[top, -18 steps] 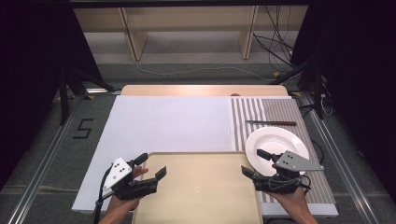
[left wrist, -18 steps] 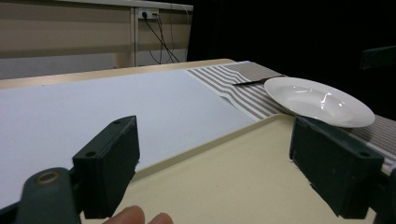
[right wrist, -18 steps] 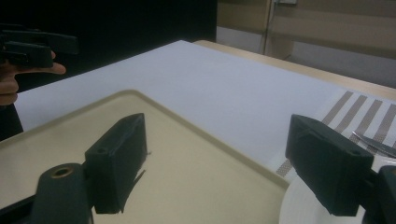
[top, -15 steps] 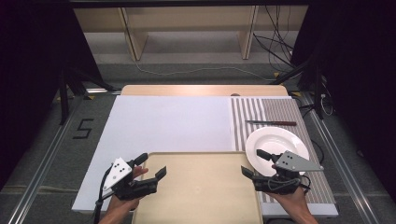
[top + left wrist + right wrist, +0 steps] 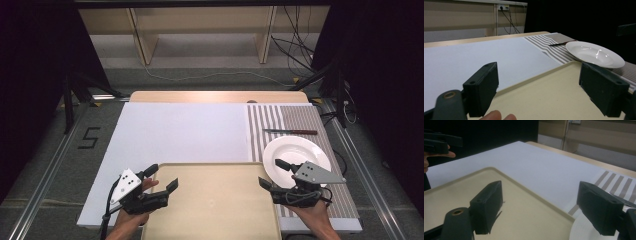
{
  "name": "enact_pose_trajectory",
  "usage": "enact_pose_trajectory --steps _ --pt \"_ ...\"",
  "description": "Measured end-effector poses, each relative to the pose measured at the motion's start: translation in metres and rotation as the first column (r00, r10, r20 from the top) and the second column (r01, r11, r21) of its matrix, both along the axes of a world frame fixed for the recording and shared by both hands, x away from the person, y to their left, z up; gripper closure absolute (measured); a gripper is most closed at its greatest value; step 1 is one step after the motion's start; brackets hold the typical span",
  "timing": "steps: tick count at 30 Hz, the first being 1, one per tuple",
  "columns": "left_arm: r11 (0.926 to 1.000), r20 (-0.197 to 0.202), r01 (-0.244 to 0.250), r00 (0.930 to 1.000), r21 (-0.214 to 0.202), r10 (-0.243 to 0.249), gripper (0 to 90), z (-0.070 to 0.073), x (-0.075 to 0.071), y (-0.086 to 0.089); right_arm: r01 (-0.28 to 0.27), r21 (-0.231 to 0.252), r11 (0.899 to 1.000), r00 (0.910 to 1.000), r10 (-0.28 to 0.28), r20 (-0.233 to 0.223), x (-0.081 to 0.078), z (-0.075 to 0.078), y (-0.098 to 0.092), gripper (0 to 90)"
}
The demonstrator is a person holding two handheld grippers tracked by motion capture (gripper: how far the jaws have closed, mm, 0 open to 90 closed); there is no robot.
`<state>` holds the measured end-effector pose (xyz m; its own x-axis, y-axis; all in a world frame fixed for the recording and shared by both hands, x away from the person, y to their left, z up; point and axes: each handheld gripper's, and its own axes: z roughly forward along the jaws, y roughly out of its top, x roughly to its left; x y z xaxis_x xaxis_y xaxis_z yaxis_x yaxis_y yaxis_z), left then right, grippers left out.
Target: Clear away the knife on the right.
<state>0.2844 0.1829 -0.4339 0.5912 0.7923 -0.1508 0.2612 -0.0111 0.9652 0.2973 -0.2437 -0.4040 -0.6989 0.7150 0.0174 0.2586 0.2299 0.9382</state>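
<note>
1. High view: the left gripper (image 5: pixel 161 181) and right gripper (image 5: pixel 272 175), jaws apart, flank the flat beige plastic tray (image 5: pixel 215 205) at the desk's near edge, likely to lift it.
2. Left gripper view: parted jaws straddle the tray's far-left corner; the round white ceramic plate (image 5: pixel 595 54) lies beyond on the striped grey placemat (image 5: pixel 554 46).
3. Right gripper view: spread jaws bracket the tray's far-right corner, nothing held.

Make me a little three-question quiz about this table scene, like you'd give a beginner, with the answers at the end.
1. True or false: the white plate rests on the striped mat.
2. Multiple choice: where does the knife lie? A) on the beige tray; B) on the striped mat beyond the plate; C) on the plate.
3. Short answer: are the left claw and the right claw open or shut, and does either hold anything?

Key:
1. True.
2. B.
3. Both are open and hold nothing; each sits at one side edge of the tray, left claw at its left, right claw at its right beside the plate.
</note>
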Motion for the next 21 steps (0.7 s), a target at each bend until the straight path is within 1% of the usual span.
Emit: enact_pose_trajectory --steps 1,3,6,14,18,21 --pt "1.0000 0.000 0.000 1.0000 0.000 0.000 16.0 0.0000 0.0000 0.0000 0.005 -0.006 1.000 0.9999 -0.005 0.010 0.0007 0.0002 -0.0001 22.1" --pt "1.0000 0.001 0.000 1.0000 0.002 0.000 15.9 -0.0002 0.0001 -0.0001 0.014 -0.011 1.000 0.9998 -0.014 0.016 0.0016 0.0003 0.0000 22.2" --pt "1.0000 -0.001 -0.001 1.0000 0.001 0.001 15.9 -0.0003 0.0003 0.0001 0.020 -0.010 1.000 0.9997 -0.020 0.017 0.0023 0.0004 0.0005 22.4" --pt "1.0000 0.002 -0.001 1.0000 0.000 0.001 16.0 -0.0005 0.0006 0.0001 0.026 -0.033 0.999 0.9993 -0.026 0.029 0.0068 -0.0010 0.0040 22.9" --pt "1.0000 -0.001 0.000 1.0000 0.001 0.000 16.0 -0.0006 0.0006 0.0001 0.027 -0.061 0.998 0.9988 -0.025 0.042 0.0086 -0.0026 0.0078 23.0" --pt "1.0000 -0.002 -0.001 1.0000 0.001 0.001 16.0 -0.0008 0.0009 -0.0003 0.028 -0.068 0.997 0.9988 -0.025 0.043 0.0101 -0.0030 0.0080 23.0"
